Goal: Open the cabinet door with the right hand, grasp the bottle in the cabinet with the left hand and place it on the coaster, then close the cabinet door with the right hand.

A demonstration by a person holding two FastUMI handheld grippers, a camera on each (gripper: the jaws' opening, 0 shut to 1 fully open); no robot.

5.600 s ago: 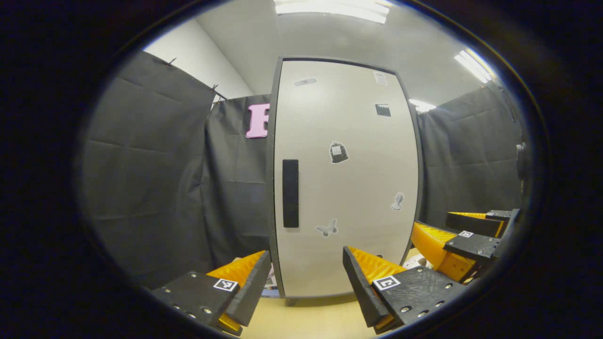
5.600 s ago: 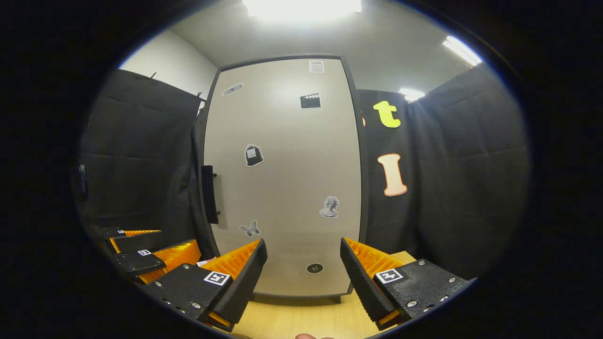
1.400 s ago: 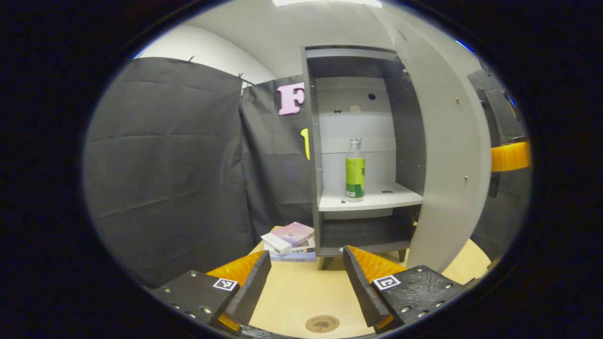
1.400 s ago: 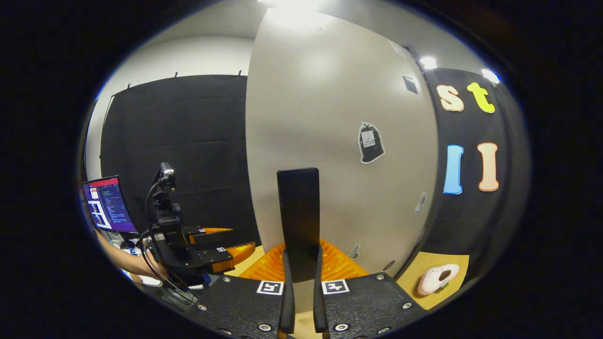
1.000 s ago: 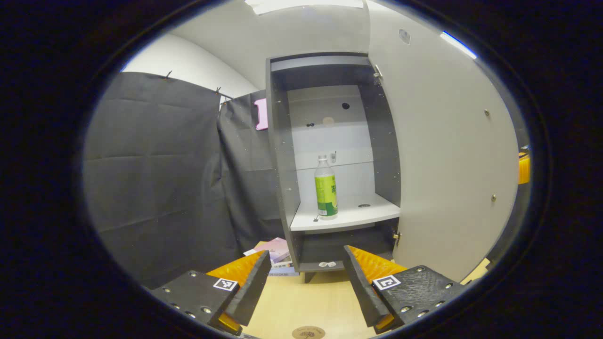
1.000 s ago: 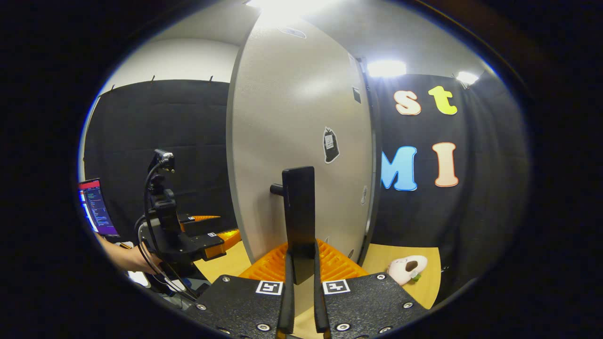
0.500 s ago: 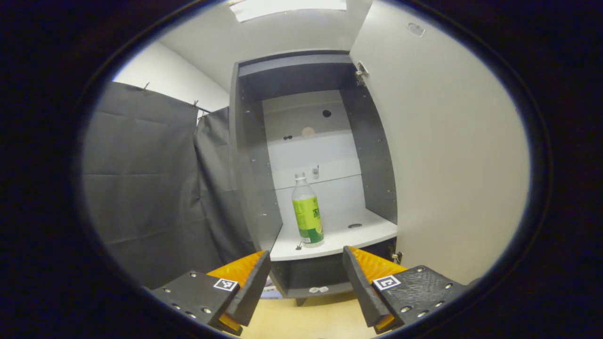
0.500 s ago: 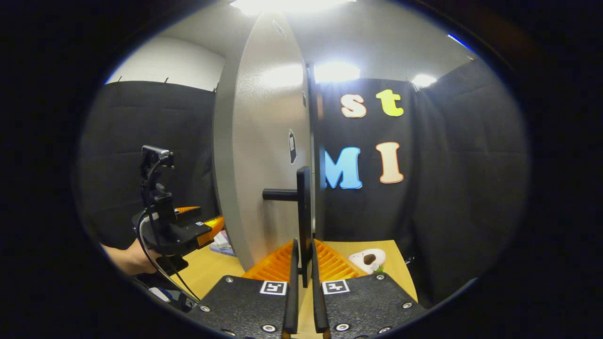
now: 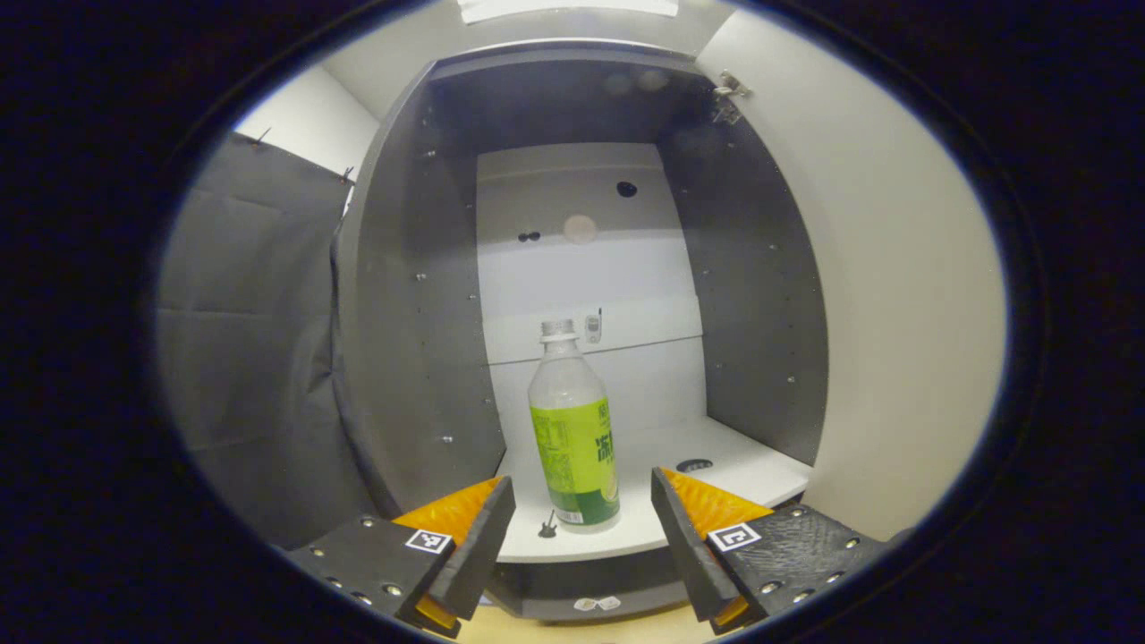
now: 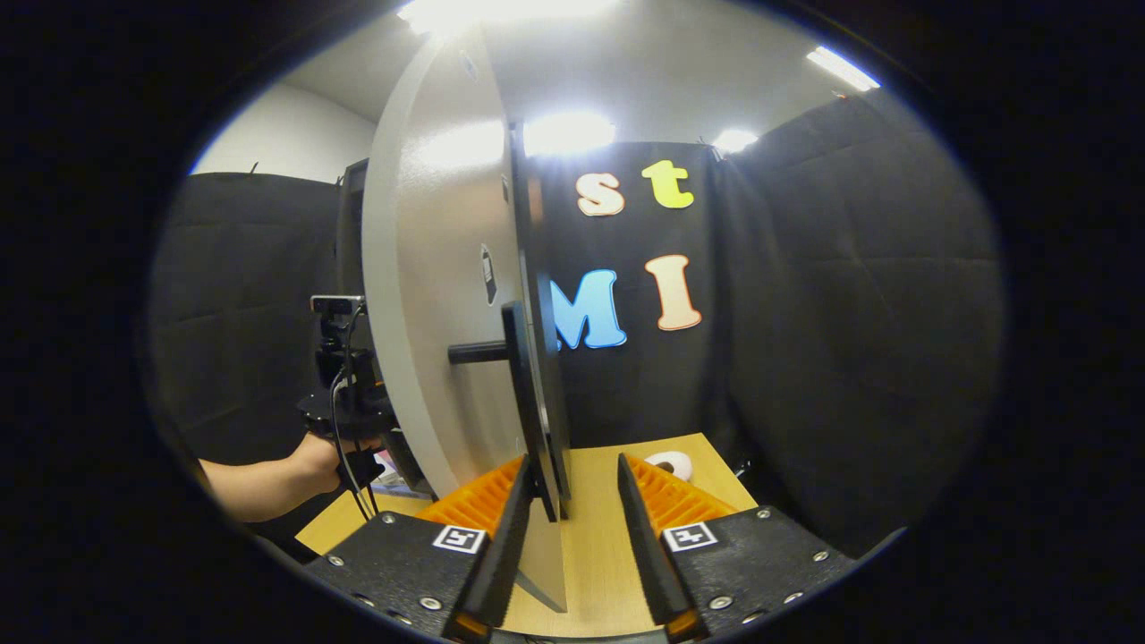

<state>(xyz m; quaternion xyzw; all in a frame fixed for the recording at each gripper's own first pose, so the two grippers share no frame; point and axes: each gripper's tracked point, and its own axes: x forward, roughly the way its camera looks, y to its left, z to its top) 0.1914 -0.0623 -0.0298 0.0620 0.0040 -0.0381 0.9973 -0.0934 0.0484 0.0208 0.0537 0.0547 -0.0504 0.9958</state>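
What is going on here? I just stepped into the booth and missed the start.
A person is working two handheld grippers at a grey cabinet whose door stands wide open. The left gripper is open and lined up on a clear plastic bottle with a green label, which stands upright on the white shelf, not yet grasped. The right gripper is open, its jaws either side of the door's black bar handle without pressing it.

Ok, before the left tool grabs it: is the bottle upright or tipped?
Upright: the bottle stands on its base on the cabinet shelf, cap up.
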